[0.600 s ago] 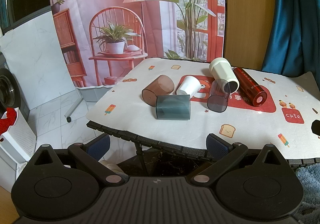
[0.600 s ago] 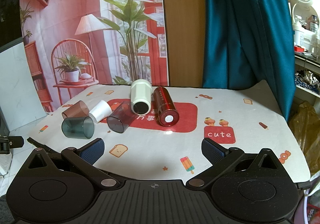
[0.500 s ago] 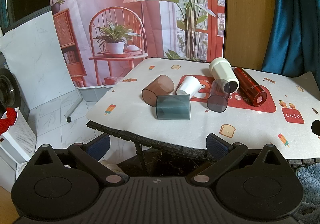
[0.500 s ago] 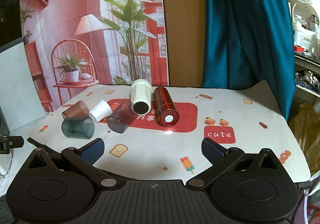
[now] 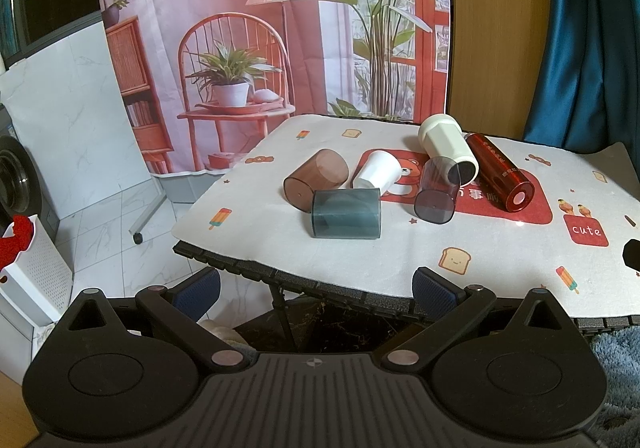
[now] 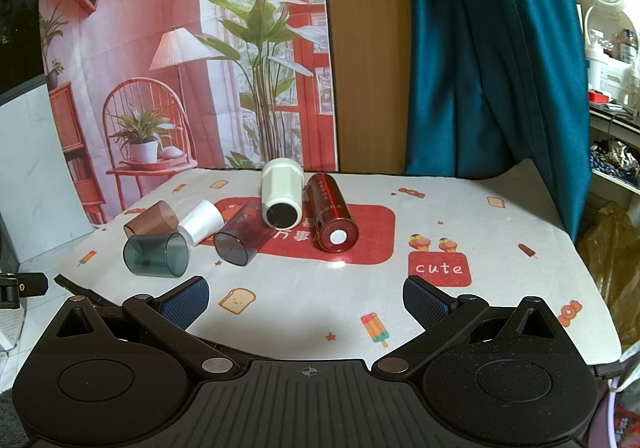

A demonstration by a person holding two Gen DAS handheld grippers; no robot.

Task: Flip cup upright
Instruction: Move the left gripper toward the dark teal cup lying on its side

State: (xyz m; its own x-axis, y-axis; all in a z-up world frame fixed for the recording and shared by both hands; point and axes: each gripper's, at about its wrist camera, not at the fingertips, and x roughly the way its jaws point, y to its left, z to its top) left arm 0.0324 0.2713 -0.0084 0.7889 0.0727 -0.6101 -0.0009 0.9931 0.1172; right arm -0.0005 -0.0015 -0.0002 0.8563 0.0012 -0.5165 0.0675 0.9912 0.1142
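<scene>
Brown translucent plastic marks the leftmost cup (image 5: 316, 183), lying on its side on the surface (image 5: 400, 248), which is covered by a white cloth (image 6: 320, 288) printed with toast and ice lollies. Just in front of it lies a teal translucent cup (image 5: 346, 219), also on its side and touching the brown one in the left wrist view. A small white cup (image 5: 378, 176) lies tipped beside them, with its narrow end toward a red bear panel (image 6: 360, 224) on the cloth. Next comes a smoky grey translucent cup (image 5: 436, 193) on its side, its far end against a cream faceted cup (image 5: 446, 145) that lies with its dark mouth toward the cameras. Furthest right, a glossy red bottle (image 5: 502, 175) lies lengthwise just beside the cream cup.

The left hand-held gripper (image 5: 316, 284) hangs short of the surface's near left edge, jaws spread wide with nothing between them. The right hand-held gripper (image 6: 306, 298) sits over the near part of the cloth, jaws likewise wide apart and empty, well back from the cups.
</scene>
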